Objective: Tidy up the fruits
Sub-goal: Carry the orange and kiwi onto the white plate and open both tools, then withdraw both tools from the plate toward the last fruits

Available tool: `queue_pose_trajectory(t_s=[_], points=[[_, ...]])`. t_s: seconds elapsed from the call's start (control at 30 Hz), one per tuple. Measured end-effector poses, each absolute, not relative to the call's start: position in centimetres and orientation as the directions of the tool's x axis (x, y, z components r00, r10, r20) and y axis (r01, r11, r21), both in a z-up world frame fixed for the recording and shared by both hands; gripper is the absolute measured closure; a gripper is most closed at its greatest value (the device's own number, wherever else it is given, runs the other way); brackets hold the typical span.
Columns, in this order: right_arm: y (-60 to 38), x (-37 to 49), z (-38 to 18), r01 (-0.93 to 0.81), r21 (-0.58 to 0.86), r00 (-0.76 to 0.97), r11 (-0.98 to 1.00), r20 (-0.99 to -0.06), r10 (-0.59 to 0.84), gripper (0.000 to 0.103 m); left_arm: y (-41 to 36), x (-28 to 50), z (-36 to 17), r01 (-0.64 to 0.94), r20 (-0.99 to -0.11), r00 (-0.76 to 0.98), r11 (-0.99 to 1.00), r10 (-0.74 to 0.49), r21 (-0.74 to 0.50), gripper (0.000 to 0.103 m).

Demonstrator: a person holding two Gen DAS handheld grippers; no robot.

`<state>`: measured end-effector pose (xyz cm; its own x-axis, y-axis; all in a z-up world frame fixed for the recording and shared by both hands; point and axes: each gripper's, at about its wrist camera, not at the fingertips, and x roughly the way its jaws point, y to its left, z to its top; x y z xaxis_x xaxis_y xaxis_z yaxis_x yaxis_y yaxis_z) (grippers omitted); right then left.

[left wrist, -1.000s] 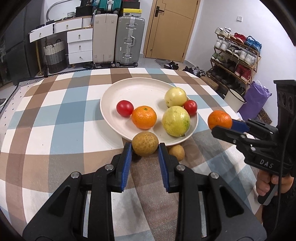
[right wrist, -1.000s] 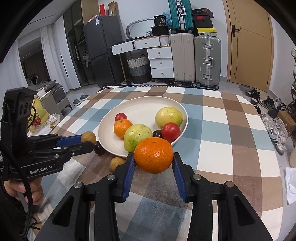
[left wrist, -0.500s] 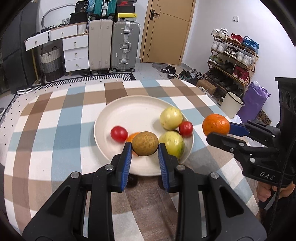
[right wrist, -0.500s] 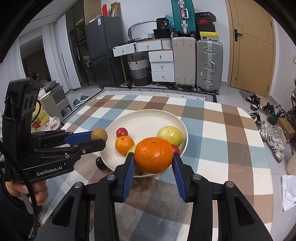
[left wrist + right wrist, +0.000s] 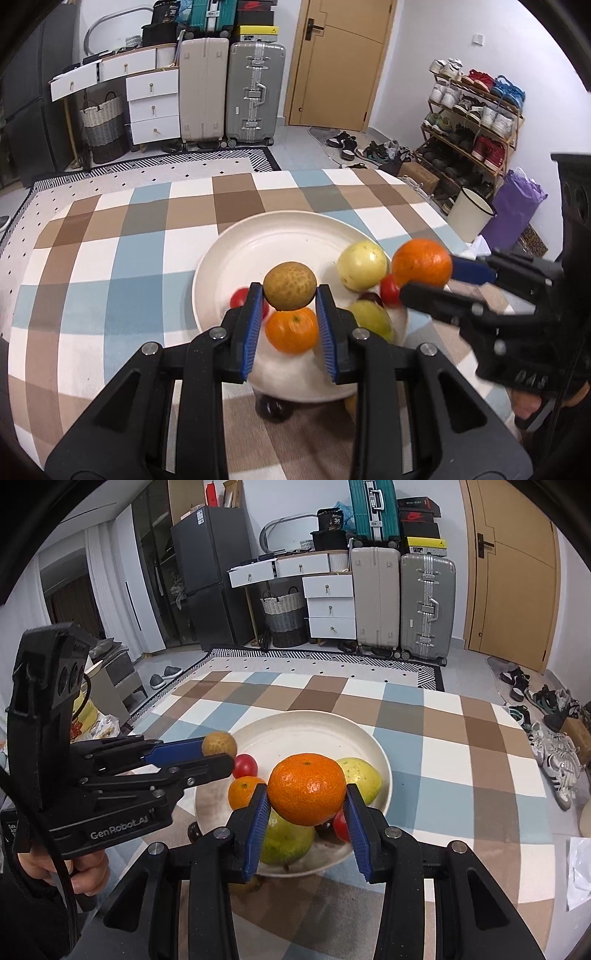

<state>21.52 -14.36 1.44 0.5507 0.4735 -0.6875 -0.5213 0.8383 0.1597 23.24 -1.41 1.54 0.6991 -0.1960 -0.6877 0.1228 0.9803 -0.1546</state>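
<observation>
A: What is the left gripper (image 5: pixel 290 301) holding?

B: A small brown bumpy fruit (image 5: pixel 290 285). The blue pads squeeze it on both sides, up in the air over the white plate (image 5: pixel 236 254).

A: And the right gripper (image 5: pixel 306 805)?

B: It is clamped on a big orange (image 5: pixel 306 788), also above the plate.

A: What sits on the plate?

B: A smaller orange (image 5: pixel 292 329), a pale yellow fruit (image 5: pixel 362 264), a green fruit (image 5: pixel 286 837) and two red tomatoes. One tomato (image 5: pixel 242 298) is half hidden behind the left gripper's finger. The other tomato (image 5: pixel 340 825) peeks out behind the right gripper's pad.

A: Anything I can't see well?

B: Something dark and round (image 5: pixel 273 406) lies on the checked cloth (image 5: pixel 110 266) just by the plate's near edge. It is blurry and I can't tell what it is. A bit of yellow fruit (image 5: pixel 350 403) beside it is mostly covered by the gripper. Only part of a hand (image 5: pixel 79 871) on the left gripper's handle shows.
</observation>
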Motion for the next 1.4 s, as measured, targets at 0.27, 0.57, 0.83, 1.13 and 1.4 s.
queue_pose_trajectory(t_s=[0.27, 0.57, 0.83, 1.13, 1.4], points=[[-12.8, 23.6, 0.1, -0.540, 0.153, 0.527, 0.828, -0.705, 0.474, 0.062, -0.5, 25.1, 0.4, 0.110, -0.705, 0.684, 0.982, -0.187, -0.154, 0.077], [-12.4, 25.0, -1.6, -0.551, 0.173, 0.499, 0.816, -0.715, 0.489, 0.062, -0.1, 26.1, -1.0, 0.115, -0.718, 0.670, 0.982, -0.186, -0.147, 0.077], [-12.0, 24.9, -2.0, -0.553, 0.159, 0.510, 0.818, -0.712, 0.483, 0.062, -1.0, 26.5, -2.1, 0.130, -0.731, 0.658, 0.983, -0.181, -0.126, 0.077], [-12.3, 24.8, -1.9, -0.555, 0.161, 0.511, 0.816, -0.708, 0.488, 0.059, -1.4, 26.6, -2.2, 0.141, -0.726, 0.662, 0.982, -0.185, -0.122, 0.077], [-14.2, 24.0, 0.1, -0.510, 0.158, 0.563, 0.845, -0.682, 0.468, 0.017, -1.2, 26.0, -1.3, 0.141, -0.729, 0.660, 0.983, -0.184, -0.120, 0.035]])
